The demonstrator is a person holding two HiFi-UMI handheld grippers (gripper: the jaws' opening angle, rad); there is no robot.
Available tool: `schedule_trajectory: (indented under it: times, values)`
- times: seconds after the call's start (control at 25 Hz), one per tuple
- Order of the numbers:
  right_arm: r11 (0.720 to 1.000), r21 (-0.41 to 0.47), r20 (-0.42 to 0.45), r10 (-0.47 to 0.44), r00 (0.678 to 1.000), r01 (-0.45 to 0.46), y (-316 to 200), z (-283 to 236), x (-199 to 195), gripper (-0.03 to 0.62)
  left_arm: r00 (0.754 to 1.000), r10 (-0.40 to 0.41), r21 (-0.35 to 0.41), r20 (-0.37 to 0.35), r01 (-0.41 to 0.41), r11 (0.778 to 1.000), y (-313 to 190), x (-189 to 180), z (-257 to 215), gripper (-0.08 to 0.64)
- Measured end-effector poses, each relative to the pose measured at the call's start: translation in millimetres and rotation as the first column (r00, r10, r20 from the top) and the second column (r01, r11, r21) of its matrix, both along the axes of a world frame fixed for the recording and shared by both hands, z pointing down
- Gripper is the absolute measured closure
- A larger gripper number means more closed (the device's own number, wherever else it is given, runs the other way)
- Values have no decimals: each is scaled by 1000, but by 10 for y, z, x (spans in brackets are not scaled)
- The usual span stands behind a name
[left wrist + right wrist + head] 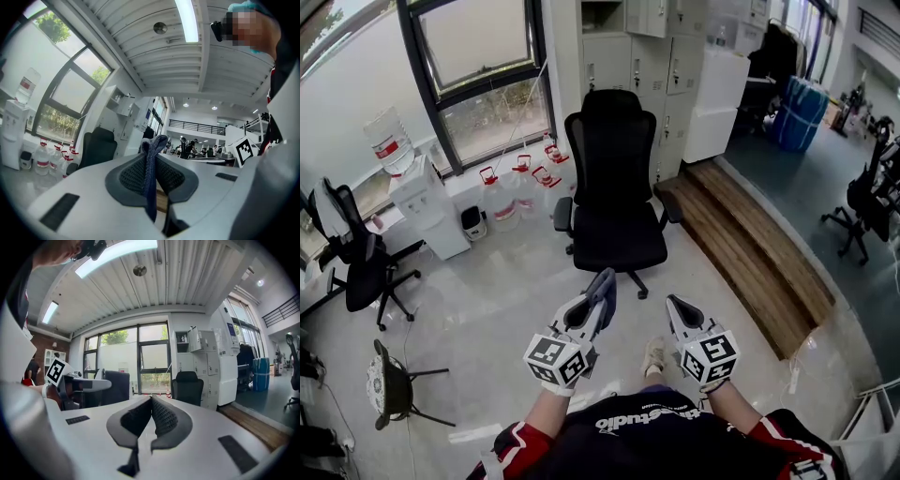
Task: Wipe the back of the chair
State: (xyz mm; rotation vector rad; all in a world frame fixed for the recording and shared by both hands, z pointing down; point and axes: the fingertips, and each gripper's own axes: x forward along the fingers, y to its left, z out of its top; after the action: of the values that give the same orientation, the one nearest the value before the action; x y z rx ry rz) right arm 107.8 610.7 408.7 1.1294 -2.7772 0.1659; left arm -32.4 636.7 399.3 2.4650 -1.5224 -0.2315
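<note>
A black office chair (616, 183) with a tall back stands in the middle of the floor, its seat facing me. It also shows small in the left gripper view as the chair (98, 147) and in the right gripper view as the chair (189, 386). My left gripper (602, 289) is shut on a dark blue cloth (605, 292), which stands up between the pads as the cloth (151, 174). My right gripper (675, 305) is shut with nothing in it. Both grippers hover well short of the chair, over the floor.
Several water bottles (517, 183) stand under the window beside a water dispenser (427, 202). Another black chair (361, 258) and a small fan (384, 386) are at the left. White lockers (661, 66) stand behind the chair, and a raised wooden step (759, 253) runs at the right.
</note>
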Motion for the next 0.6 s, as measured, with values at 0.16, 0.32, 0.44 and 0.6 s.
schedule_trajectory:
  times: [0.16,0.32,0.44,0.6]
  values:
    - [1000,-17,-5,-6,1000,6,-171,61,-10,578,1000,-10,-18,-1,10,1000,-161,-44,66,500]
    - [999,-41,-3,-11,1000,11,-436,143,-66,578,1000,-20,-36,-2,20,999,-409,-116,140,500]
    - [998,-57,0,-23,1000,23,-713,190,-123,578,1000,-31,-57,-4,30,998,-679,-170,205,500]
    - [996,-78,8,-43,999,43,-1235,213,-122,578,999,-48,-75,2,48,996,-1189,-157,209,500]
